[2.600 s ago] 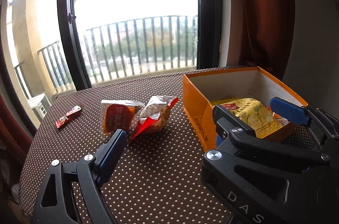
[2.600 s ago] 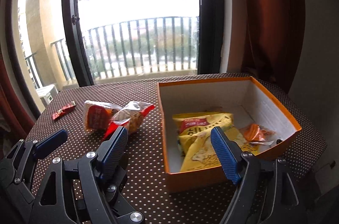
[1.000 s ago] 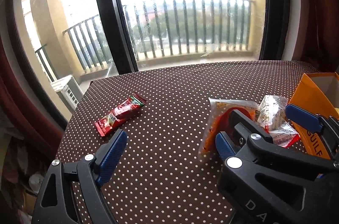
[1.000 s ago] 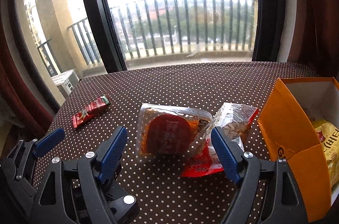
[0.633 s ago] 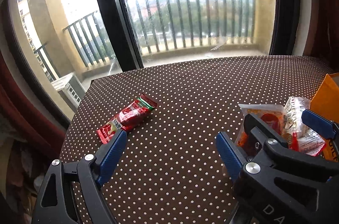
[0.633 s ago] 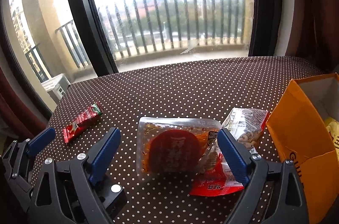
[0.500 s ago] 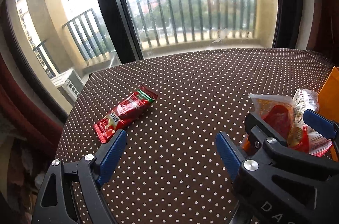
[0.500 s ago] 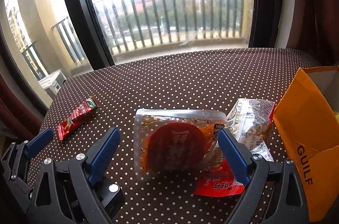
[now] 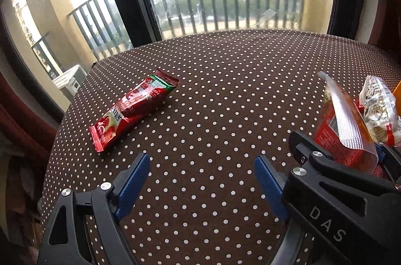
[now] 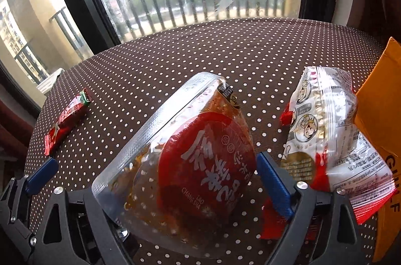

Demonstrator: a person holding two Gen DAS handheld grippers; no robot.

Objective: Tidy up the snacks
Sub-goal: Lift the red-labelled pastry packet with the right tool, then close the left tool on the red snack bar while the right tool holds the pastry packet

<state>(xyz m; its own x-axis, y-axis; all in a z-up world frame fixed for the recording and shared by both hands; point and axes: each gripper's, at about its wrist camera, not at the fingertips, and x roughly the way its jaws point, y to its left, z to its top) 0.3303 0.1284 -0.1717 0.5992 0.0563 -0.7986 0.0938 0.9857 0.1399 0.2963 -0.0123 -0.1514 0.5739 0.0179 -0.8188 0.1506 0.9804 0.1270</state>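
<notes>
Red and clear plastic filled the right wrist view: the vacuum-sealed pouch with the red round label (image 10: 198, 162) sat tilted between the fingers of the right gripper (image 10: 180, 179), its far edge raised off the brown polka-dot tablecloth (image 10: 225, 44). The right blue pad (image 10: 274, 186) showed beside the pouch; the left one was hidden behind it, so whether the jaws had actually closed on the pouch — or merely straddled it — I could not tell. Just right of it lay the crumpled peanut packet (image 10: 328, 137), touching the orange box (image 10: 383, 129) at the frame's edge.

The left gripper (image 9: 201, 187) hung released, jaws spread wide over bare cloth. The red stick packet (image 9: 132, 107) lay ahead and to its left, long axis running diagonally from near-left to far-right — well apart from the right gripper, so the left hand looked the nearer one for it, and would probably need to turn to close across that axis.
</notes>
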